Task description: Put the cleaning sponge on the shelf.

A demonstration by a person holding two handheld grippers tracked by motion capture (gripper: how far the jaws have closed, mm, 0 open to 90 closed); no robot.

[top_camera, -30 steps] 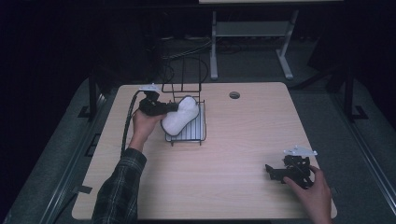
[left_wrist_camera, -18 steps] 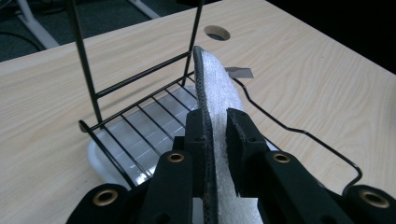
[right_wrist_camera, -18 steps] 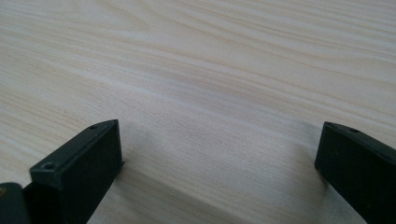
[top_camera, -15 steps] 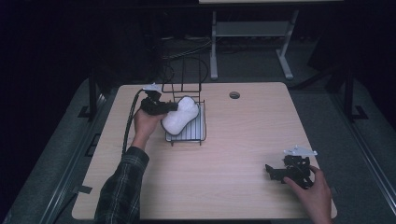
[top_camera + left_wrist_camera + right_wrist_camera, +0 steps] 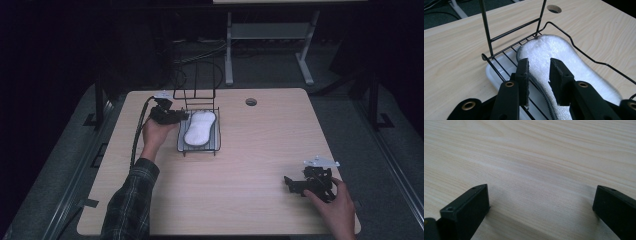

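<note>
Now | white insole [image 5: 564, 53] in wire rack [image 5: 499, 53] | left hand-held gripper [image 5: 539, 72] parted above it

Light wood table [image 5: 235, 165]; wire rack [image 5: 199, 145] on left rear part.

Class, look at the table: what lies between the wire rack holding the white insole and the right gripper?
Nothing: in the high view, bare wooden table runs from the wire rack with the white insole to the right gripper.
</note>
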